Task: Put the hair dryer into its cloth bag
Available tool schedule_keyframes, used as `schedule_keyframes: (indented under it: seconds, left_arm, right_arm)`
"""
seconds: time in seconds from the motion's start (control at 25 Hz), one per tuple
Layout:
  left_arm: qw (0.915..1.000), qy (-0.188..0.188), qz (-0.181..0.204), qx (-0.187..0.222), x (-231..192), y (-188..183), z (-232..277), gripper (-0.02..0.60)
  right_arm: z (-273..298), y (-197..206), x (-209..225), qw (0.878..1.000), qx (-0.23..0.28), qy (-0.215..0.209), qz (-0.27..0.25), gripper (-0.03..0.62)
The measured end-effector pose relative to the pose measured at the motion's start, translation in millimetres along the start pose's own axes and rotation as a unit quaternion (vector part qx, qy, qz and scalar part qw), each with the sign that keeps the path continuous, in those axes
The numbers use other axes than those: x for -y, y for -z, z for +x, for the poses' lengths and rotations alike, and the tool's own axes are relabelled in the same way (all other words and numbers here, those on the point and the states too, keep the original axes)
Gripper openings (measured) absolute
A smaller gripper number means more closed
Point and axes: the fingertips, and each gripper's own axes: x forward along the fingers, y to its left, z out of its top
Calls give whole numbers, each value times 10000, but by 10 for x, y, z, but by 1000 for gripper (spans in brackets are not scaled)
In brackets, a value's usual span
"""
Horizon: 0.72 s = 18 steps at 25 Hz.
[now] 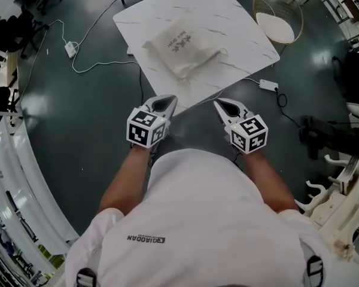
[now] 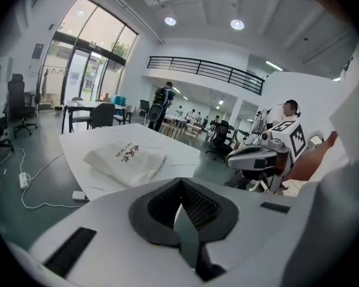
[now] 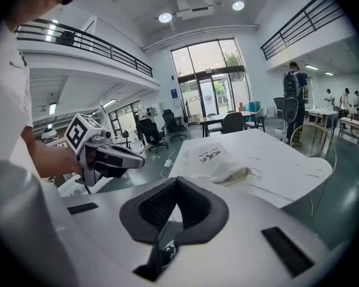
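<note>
The cloth bag carries a small dark line that seems to read "HAIR DRYER", beside red characters too small to read. The person's white shirt bears a dark printed word, not clearly legible.

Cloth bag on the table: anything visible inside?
No. The cloth bag lies bulging on the white table; its fabric covers whatever fills it. No hair dryer is in view.

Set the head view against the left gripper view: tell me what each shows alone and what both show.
Only the head view: the wire basket on the floor beyond the table. Only the left gripper view: the tall glass doors, the balcony railing and a standing person far behind. Both: the marble table, the cloth bag lying on it, and the right gripper, shut.
</note>
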Motion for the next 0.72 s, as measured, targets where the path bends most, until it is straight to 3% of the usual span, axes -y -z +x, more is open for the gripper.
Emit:
schedule_keyframes:
  seconds: [0.24, 0.44, 0.72]
  left_arm:
    - [9993, -312, -181, -37, 577, 392, -224, 28]
    - [9983, -498, -291, -124, 848, 633, -450, 28]
    - [9983, -568, -85, -97, 911, 526, -721, 28]
  right_arm:
    - [-575, 481, -71, 9995, -7, -179, 270, 21]
    - [-812, 596, -207, 9987, 75, -349, 365, 21]
    - [-837, 476, -555, 9981, 211, -491, 294, 21]
